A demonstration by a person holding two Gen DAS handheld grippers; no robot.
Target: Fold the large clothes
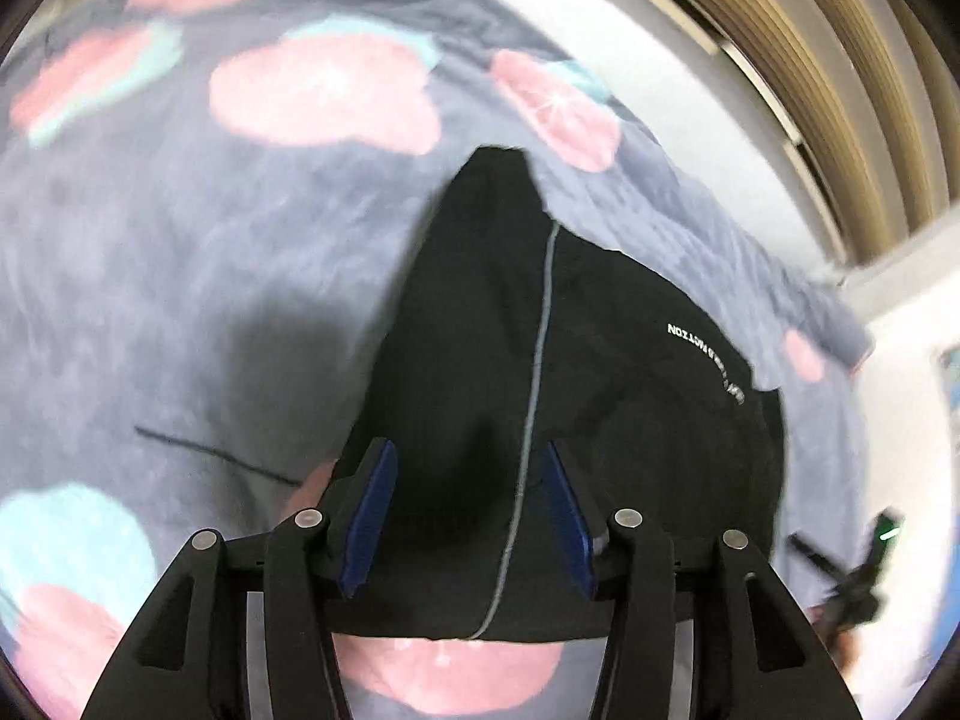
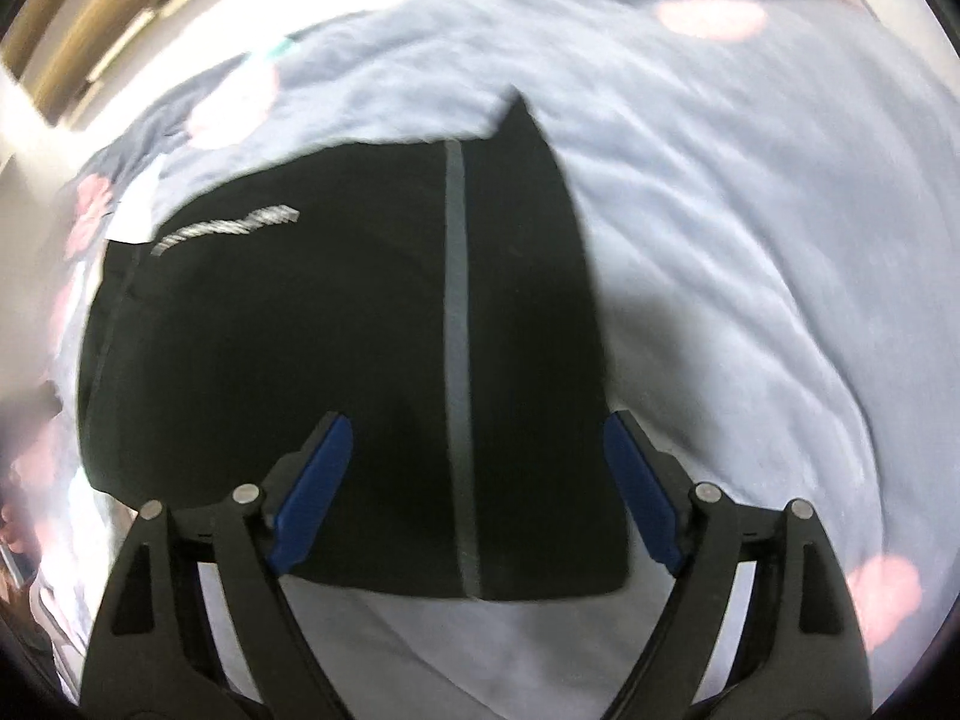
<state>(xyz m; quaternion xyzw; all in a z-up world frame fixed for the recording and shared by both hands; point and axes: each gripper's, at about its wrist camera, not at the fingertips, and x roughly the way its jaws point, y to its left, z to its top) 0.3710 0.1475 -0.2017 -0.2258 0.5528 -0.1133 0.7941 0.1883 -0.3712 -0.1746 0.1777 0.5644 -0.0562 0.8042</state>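
Hovering over the near hem of the black garment, the left gripper has its jaws moderately apart, and nothing is pinched between the blue pads. Dark fabric fills the gap between them, but whether the tips rest on the cloth or hang just above it cannot be told. A thin grey stripe runs away from the camera, passing close to the right-hand pad.

From the right wrist, the right gripper stands wider, its jaws well spread and gripping nothing. Its blue pads straddle the near end of the same garment: the left one sits over black fabric, the right one near the garment's right edge. Contact cannot be told here either. The stripe runs straight between the pads toward the far end.

Farther on, the garment lies flat on a grey-blue bedspread, narrowing to a far corner. White lettering is printed near its side; in the right view it is motion-blurred. The bedspread bears pink and turquoise blotches. Beyond it are a pale wall and tan slatted panelling.
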